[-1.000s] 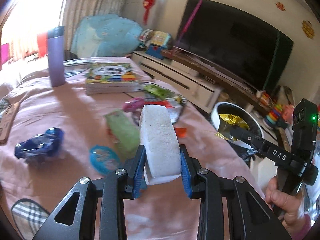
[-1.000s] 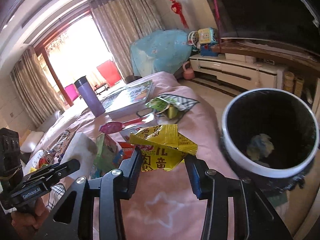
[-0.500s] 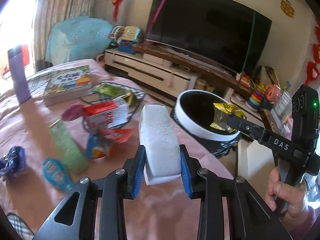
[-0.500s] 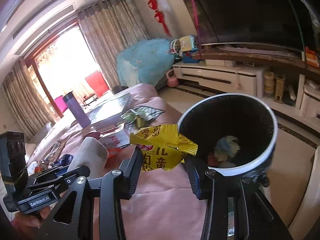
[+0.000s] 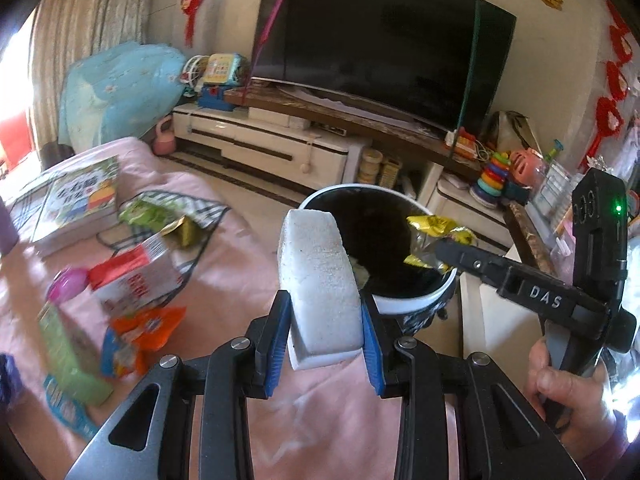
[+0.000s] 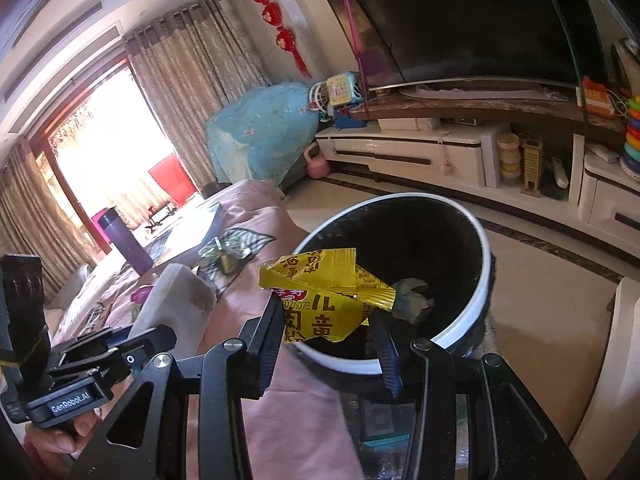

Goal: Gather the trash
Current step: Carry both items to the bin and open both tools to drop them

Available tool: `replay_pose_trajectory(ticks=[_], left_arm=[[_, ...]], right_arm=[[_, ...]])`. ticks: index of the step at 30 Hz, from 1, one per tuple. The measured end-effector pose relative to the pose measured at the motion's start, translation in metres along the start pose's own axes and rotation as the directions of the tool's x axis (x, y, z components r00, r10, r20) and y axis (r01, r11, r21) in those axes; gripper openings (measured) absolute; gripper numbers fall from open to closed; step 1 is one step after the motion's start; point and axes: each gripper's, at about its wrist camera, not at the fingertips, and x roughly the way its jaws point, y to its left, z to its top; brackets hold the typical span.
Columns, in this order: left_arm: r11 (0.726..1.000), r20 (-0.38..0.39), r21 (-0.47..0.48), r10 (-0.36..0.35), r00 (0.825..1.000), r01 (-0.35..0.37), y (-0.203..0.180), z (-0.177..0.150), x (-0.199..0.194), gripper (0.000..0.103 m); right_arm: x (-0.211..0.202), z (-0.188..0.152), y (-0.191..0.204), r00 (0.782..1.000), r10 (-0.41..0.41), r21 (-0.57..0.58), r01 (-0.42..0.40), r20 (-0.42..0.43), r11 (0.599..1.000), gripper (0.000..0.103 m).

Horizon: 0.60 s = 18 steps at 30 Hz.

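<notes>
Pink bedspread (image 5: 240, 280) (wrappers (image 5: 148, 330), books (image 5: 76, 204))

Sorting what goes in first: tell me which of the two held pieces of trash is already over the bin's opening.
The yellow wrapper in the right gripper; it hangs over the bin, while the white foam block remains over the pink cloth.

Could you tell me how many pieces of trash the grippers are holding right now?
2. A white foam block is clamped in the left gripper; a yellow wrapper is in the right gripper, over the bin. More trash lies on the table.
</notes>
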Motion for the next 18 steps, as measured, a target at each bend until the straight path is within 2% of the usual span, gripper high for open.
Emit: replay_pose_trajectory(ticks=[12, 18], left_arm=[[0.998, -0.059, 0.016, -0.067, 0.996, 0.068, -0.019, 0.041, 0.073, 0.033], [0.997, -0.094, 0.004, -0.073, 0.993, 0.074, -0.019, 0.052, 0.1, 0.034]], right_arm=[[0.018, 0.021, -0.032, 0.998, -0.043, 0.012, 0.044, -0.045, 0.999, 0.043], [0.033, 0.028, -0.047, 0.996, -0.051, 0.02, 0.053, -0.074, 0.998, 0.043]])
